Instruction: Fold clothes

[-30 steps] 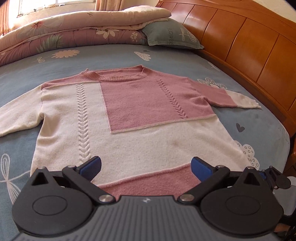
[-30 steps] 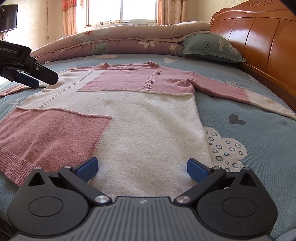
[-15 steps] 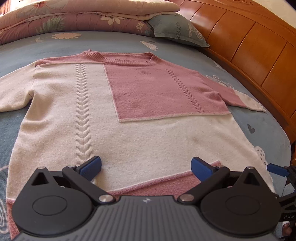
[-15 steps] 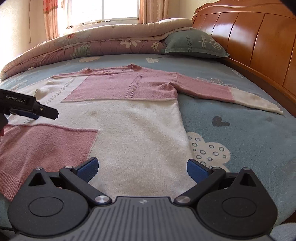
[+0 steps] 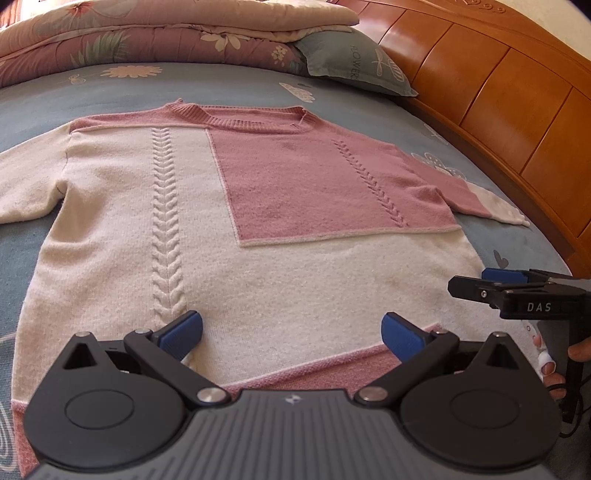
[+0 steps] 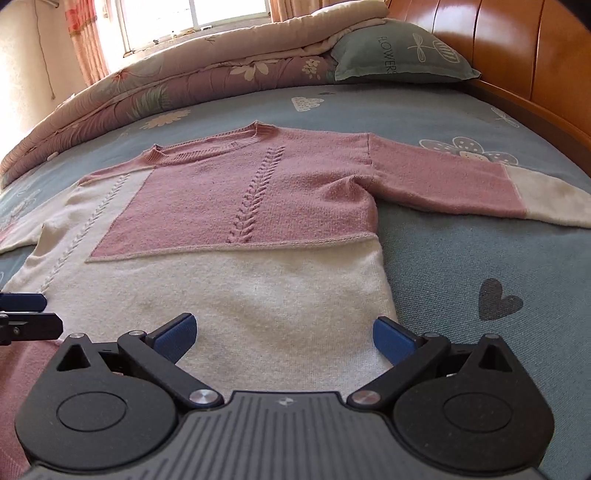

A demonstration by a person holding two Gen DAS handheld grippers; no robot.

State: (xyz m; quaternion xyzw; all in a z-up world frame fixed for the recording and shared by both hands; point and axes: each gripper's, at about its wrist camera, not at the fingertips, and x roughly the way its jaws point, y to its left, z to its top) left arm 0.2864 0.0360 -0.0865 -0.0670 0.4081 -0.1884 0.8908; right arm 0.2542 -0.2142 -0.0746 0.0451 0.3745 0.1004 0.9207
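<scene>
Pink-and-cream sweater point(image 5: 258, 221) lies flat, front up, mid-frame on blue bedsheet point(image 6: 480, 258), sleeves spread. My left gripper point(image 5: 291, 332) released, jaws wide over hem, lower centre. My right gripper point(image 6: 282, 334) likewise spread, over cream lower edge. Pillow point(image 6: 402, 55) upper right; folded quilt point(image 5: 147, 33) along top.

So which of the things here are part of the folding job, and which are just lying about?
Part of the job:
- sweater, spread flat on the bed
- left gripper, jaws open over the hem
- right gripper, jaws open over the hem

Just lying about:
- pillow
- quilt, folded at the far side
- headboard
- bedsheet under the sweater
</scene>
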